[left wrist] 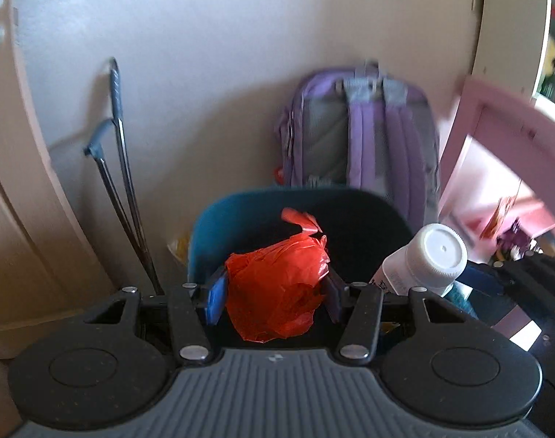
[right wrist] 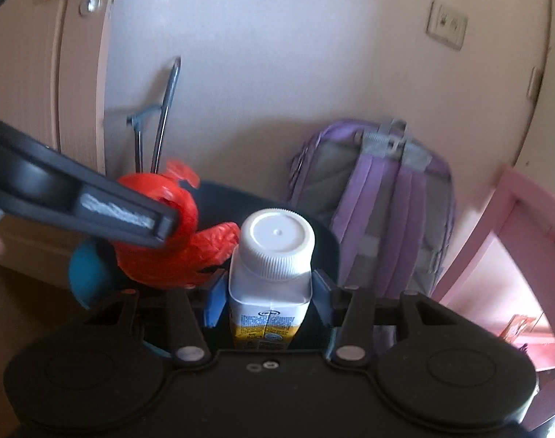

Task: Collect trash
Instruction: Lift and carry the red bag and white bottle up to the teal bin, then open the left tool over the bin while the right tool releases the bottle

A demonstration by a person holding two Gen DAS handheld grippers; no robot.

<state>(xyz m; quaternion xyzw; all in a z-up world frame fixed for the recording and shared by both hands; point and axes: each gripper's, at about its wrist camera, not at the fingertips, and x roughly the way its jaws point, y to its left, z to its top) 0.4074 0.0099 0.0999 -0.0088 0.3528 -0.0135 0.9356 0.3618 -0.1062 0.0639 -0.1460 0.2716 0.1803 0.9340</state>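
Observation:
My left gripper [left wrist: 273, 297] is shut on a crumpled red plastic bag [left wrist: 277, 292], squeezed between its blue pads. The bag hangs over the dark mouth of a teal bin [left wrist: 219, 215]. In the right wrist view, my right gripper [right wrist: 268, 301] is shut on a white drink carton with a white screw cap [right wrist: 273, 248], cap pointing forward. That carton [left wrist: 427, 261] also shows at the right of the left wrist view, just beside the bin's right rim. The left gripper [right wrist: 160, 226] with the red bag [right wrist: 182, 252] reaches in from the left there, above the teal bin [right wrist: 87, 273].
A purple and grey backpack [left wrist: 365, 138] leans on the wall right behind the bin. Metal crutches [left wrist: 120, 168] stand against the wall to the left, next to a beige door [right wrist: 69, 73]. Pink furniture [left wrist: 496, 138] stands at the right.

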